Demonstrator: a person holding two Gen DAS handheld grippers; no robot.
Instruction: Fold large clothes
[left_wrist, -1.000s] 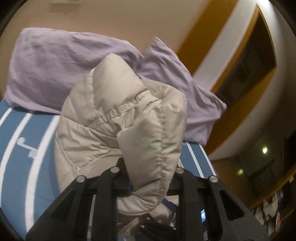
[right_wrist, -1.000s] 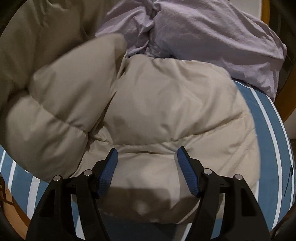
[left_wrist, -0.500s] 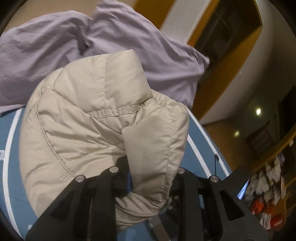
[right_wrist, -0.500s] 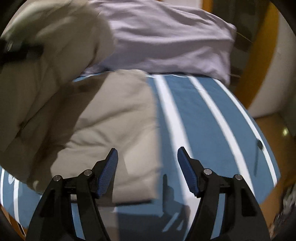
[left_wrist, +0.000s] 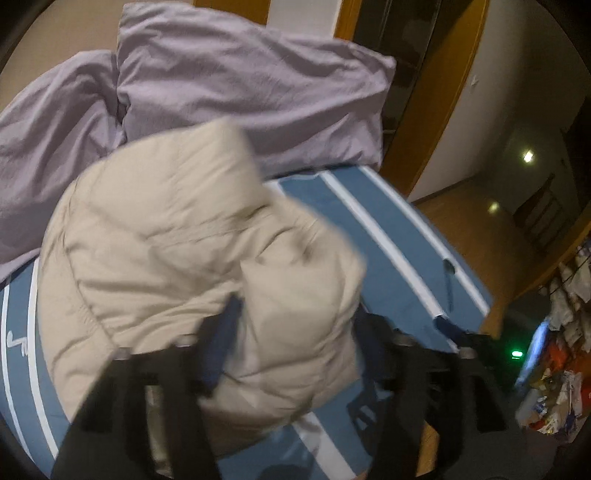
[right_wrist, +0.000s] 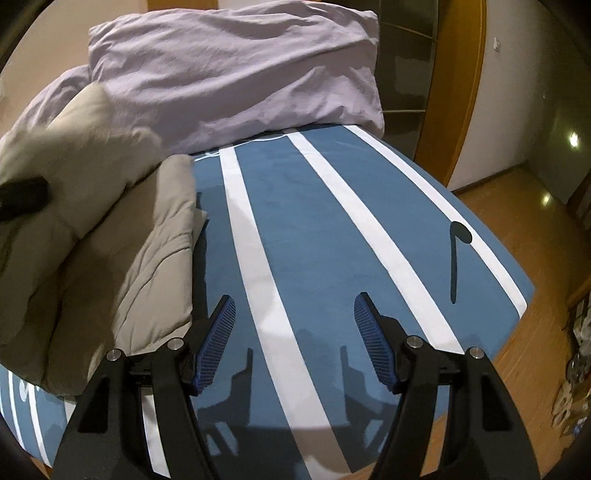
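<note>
Beige quilted puffer jacket (left_wrist: 177, 258) heaped on the blue bedsheet with white stripes (right_wrist: 325, 221), just in front of the crumpled lilac pillows (right_wrist: 236, 74). Bunched into a thick bundle, several padded layers doubled over one another, edges uneven. Left gripper (left_wrist: 295, 332) with jaws just opened wide, a padded lobe of the jacket between them and blurred, apparently no longer pinched. Right gripper (right_wrist: 295, 332) spread, nothing between its blue ribbed pads (right_wrist: 218, 343), hanging over bare striped sheet beside the jacket's flat lower layer. Judged from this: main folds laid, bundle just let go onto the bed. Probably left to do: pressing the top flap down, squaring the edges, perhaps one more fold to tidy the package. Whether sleeves are tucked inside cannot be told.
</note>
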